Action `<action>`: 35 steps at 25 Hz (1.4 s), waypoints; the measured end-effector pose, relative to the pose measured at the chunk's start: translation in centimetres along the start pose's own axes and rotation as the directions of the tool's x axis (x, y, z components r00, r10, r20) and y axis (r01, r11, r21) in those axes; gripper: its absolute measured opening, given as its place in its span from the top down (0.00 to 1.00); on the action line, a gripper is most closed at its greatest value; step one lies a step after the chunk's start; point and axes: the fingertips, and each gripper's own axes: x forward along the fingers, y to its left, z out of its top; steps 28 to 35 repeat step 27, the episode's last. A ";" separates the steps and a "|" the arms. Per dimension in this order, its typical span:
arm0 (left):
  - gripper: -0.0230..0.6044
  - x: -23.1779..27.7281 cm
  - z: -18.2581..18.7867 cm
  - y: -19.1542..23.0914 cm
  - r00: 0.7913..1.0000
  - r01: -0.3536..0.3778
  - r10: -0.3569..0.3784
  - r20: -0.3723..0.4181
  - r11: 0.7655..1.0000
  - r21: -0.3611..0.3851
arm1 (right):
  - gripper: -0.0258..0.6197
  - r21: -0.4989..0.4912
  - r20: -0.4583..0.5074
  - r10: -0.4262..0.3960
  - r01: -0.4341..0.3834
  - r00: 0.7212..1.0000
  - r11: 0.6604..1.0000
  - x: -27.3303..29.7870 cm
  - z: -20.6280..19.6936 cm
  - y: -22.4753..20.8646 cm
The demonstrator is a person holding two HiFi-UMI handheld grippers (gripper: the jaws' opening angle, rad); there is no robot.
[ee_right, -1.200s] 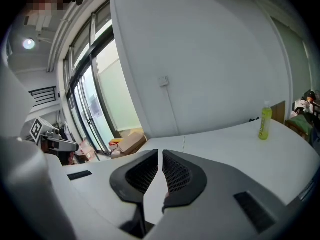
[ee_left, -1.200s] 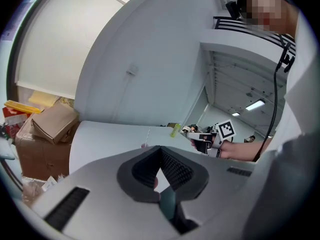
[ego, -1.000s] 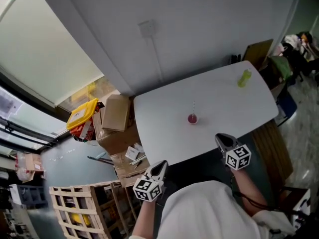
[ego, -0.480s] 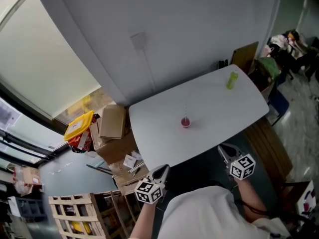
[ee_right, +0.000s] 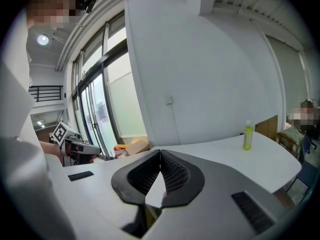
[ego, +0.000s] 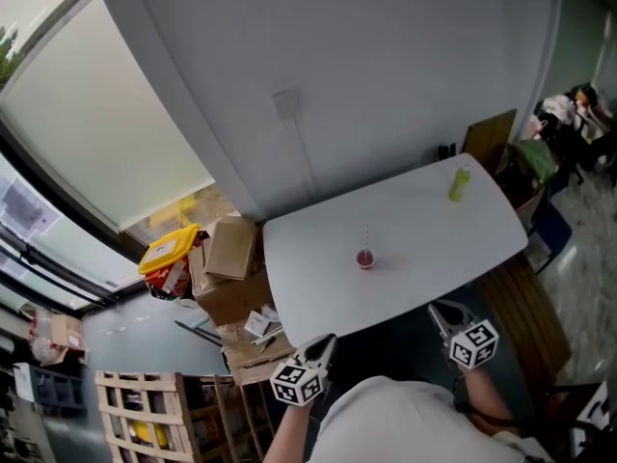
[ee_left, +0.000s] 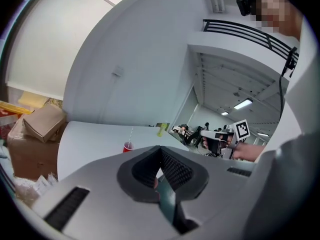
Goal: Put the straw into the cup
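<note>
White bench (ego: 308,278) holds the red cup (ego: 365,258) around its middle with the straw (ego: 366,237) seemingly already upright inside, so the left tongs (ego: 326,341) and right tongs (ego: 439,309), both closed on nothing short of the near edge, should avoid nudging it.

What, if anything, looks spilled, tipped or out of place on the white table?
Nothing stands out. The red cup stands upright on the table with the straw rising from it, the green bottle stands upright near the far corner, and no spill shows.
</note>
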 end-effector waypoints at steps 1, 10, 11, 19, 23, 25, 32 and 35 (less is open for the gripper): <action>0.96 0.3 0.1 -0.2 1.000 0.000 0.000 0.001 1.000 0.006 | 0.91 -0.008 0.002 0.002 -0.002 1.000 1.000 0.0 0.2 -0.1; 0.96 1.3 1.5 -1.3 1.000 -0.005 0.005 0.013 1.000 0.025 | 0.91 -0.029 0.010 0.027 -0.027 1.000 0.999 0.1 1.1 -0.9; 0.96 1.3 1.6 -1.3 1.000 -0.007 0.007 0.014 1.000 0.026 | 0.91 -0.027 0.013 0.029 -0.029 0.999 0.999 0.0 1.1 -0.9; 0.96 1.6 1.8 -1.4 0.999 -0.030 0.029 0.038 0.999 0.016 | 0.91 -0.018 0.024 0.045 -0.045 0.999 0.999 0.3 1.6 -1.6; 0.96 1.7 1.9 -1.4 0.998 -0.039 0.038 0.044 0.999 0.013 | 0.91 -0.024 0.018 0.056 -0.056 0.998 0.998 0.5 1.6 -1.6; 0.96 1.7 1.8 -1.3 0.998 -0.041 0.041 0.044 0.999 0.012 | 0.91 -0.027 0.020 0.060 -0.060 0.998 0.998 0.6 1.7 -1.6; 0.96 1.7 1.7 -1.2 0.998 -0.043 0.042 0.044 0.999 0.011 | 0.91 -0.029 0.025 0.063 -0.062 0.998 0.998 0.7 1.8 -1.6; 0.96 1.7 1.7 -1.2 0.998 -0.043 0.042 0.044 0.999 0.011 | 0.91 -0.029 0.025 0.063 -0.062 0.998 0.998 0.7 1.8 -1.6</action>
